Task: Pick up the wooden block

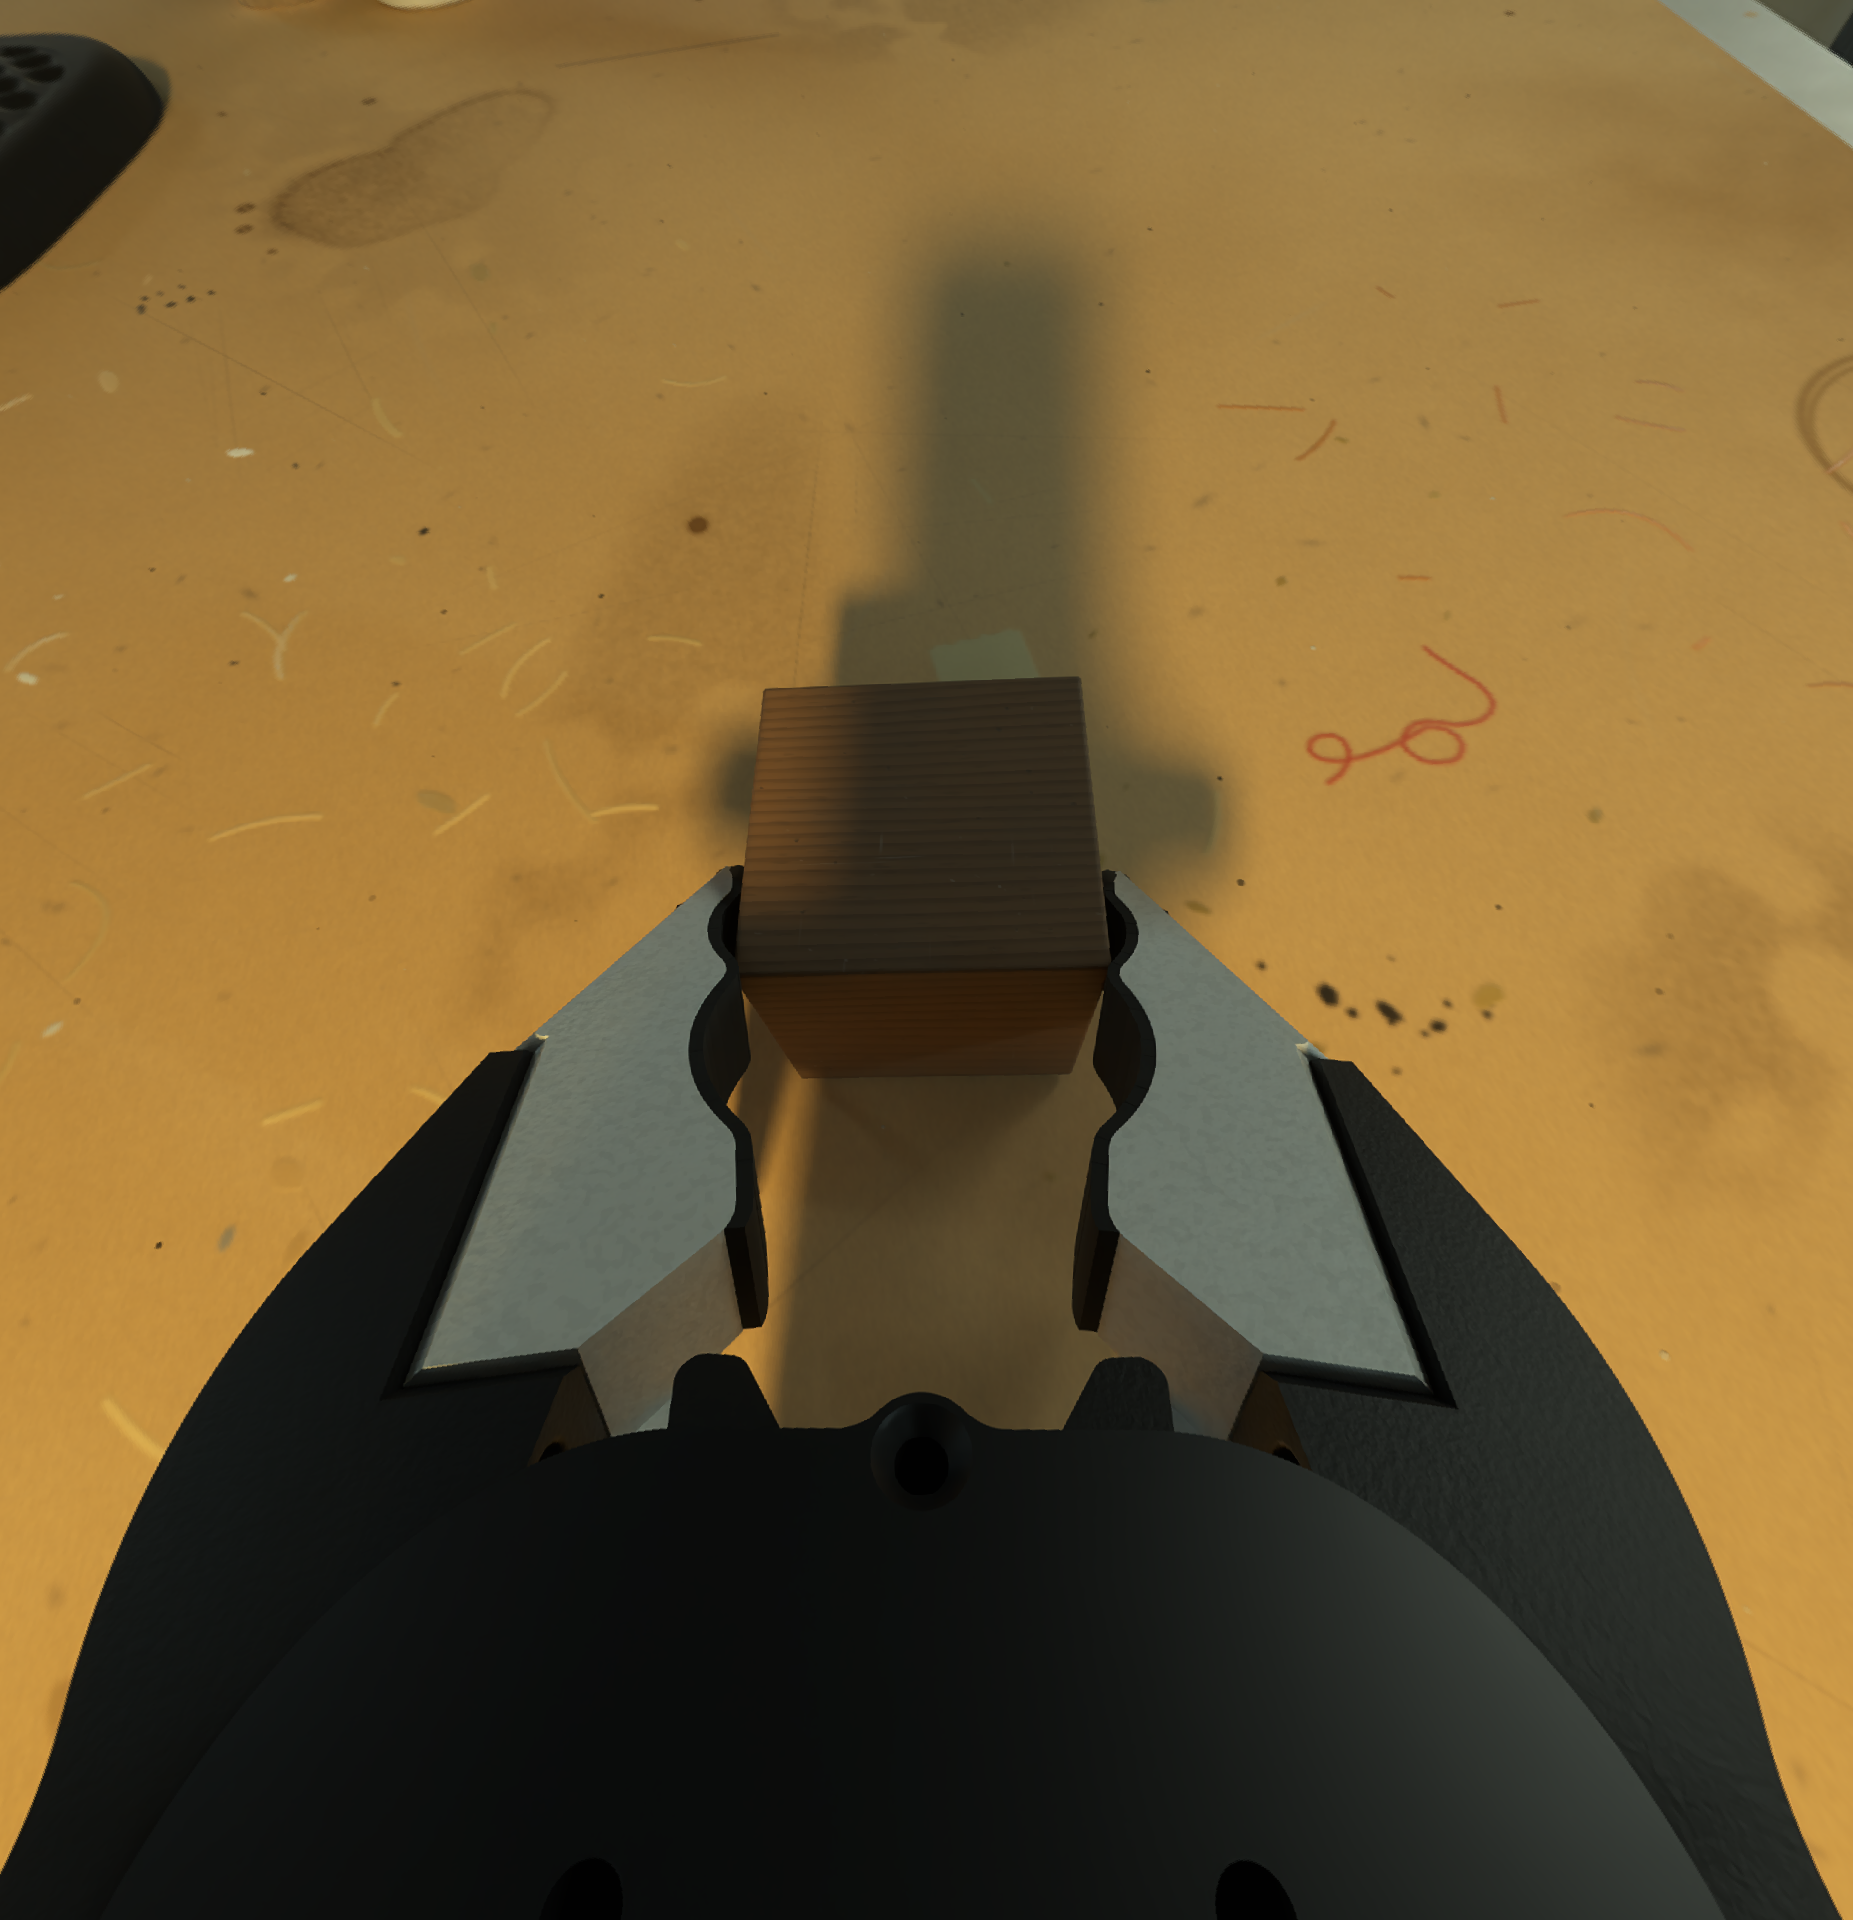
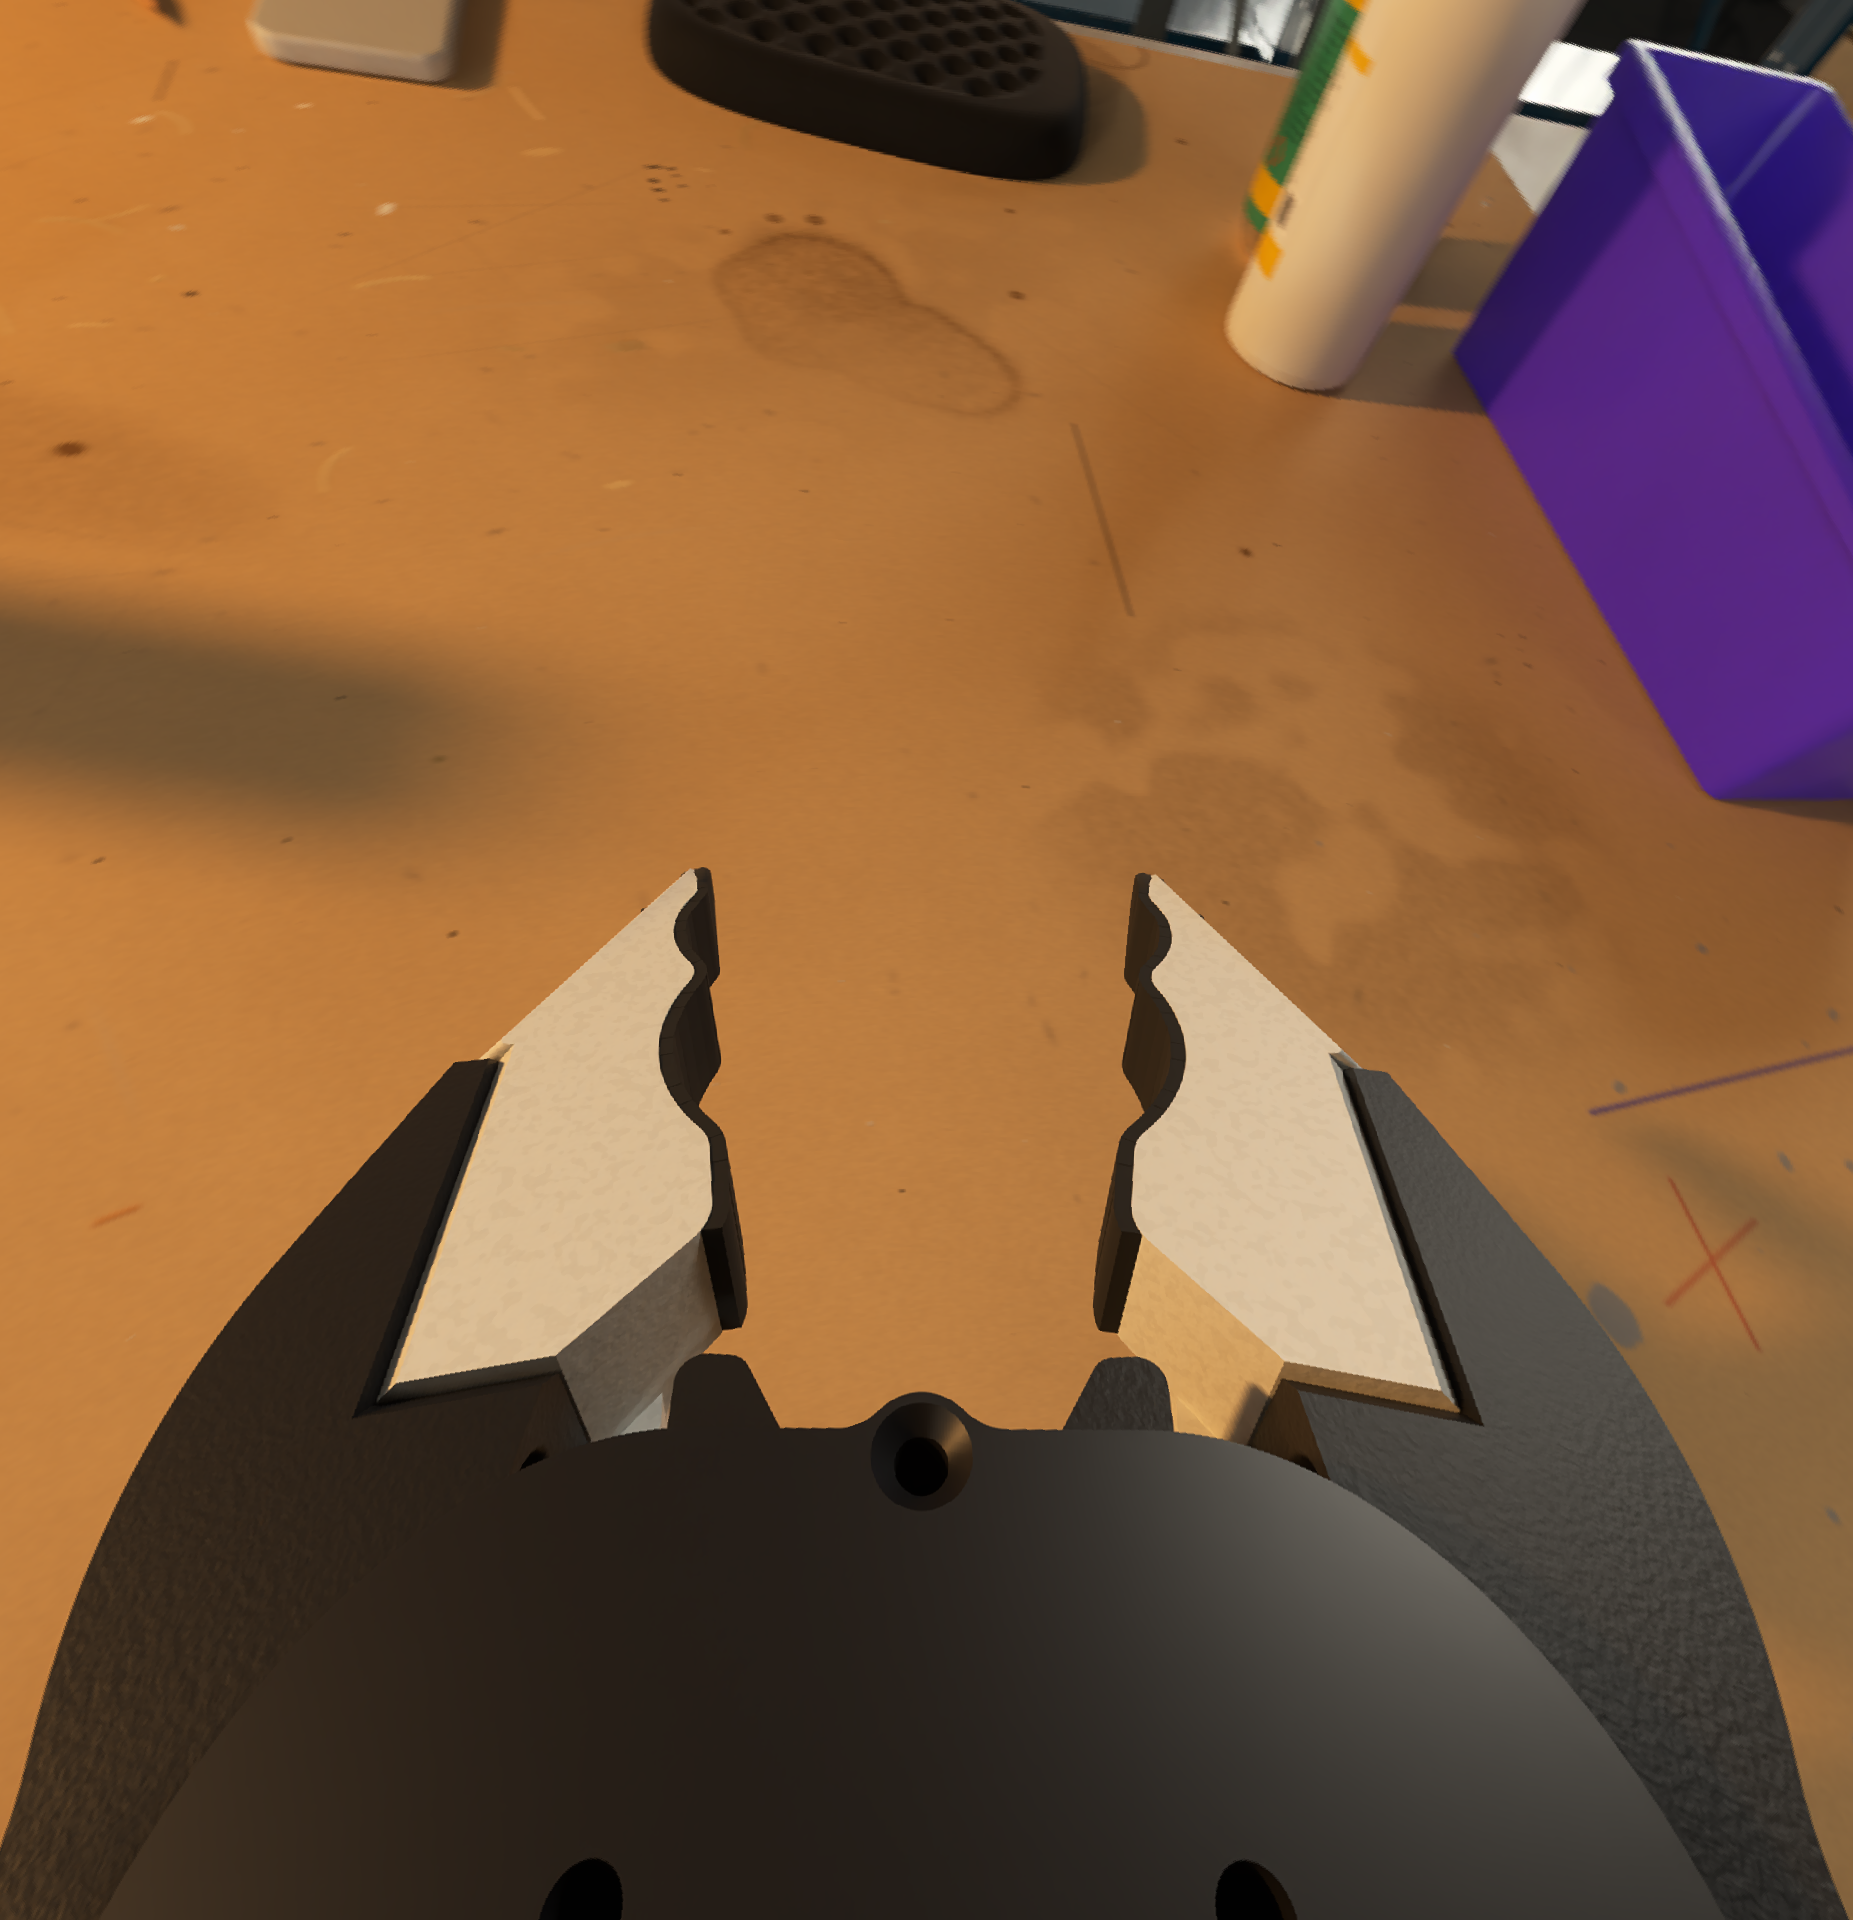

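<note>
The wooden block [image 1: 917, 831] is a brown cube with fine horizontal grain. It sits between the tips of my left gripper [image 1: 922, 904], and both pads touch its sides. Its shadow falls on the table farther ahead, so it looks held a little above the orange tabletop [image 1: 382, 727]. My right gripper [image 2: 922, 878] is open and empty over bare tabletop [image 2: 589, 623]. The block does not show in the right wrist view.
A black perforated pad [image 1: 28, 135] lies at the far left and also shows in the right wrist view [image 2: 870, 73]. A purple bin [image 2: 1680, 468] and a cream bottle [image 2: 1348, 208] stand at the right. A white flat object [image 2: 361, 36] lies far back. The table's edge [image 1: 1795, 83] runs at the far right.
</note>
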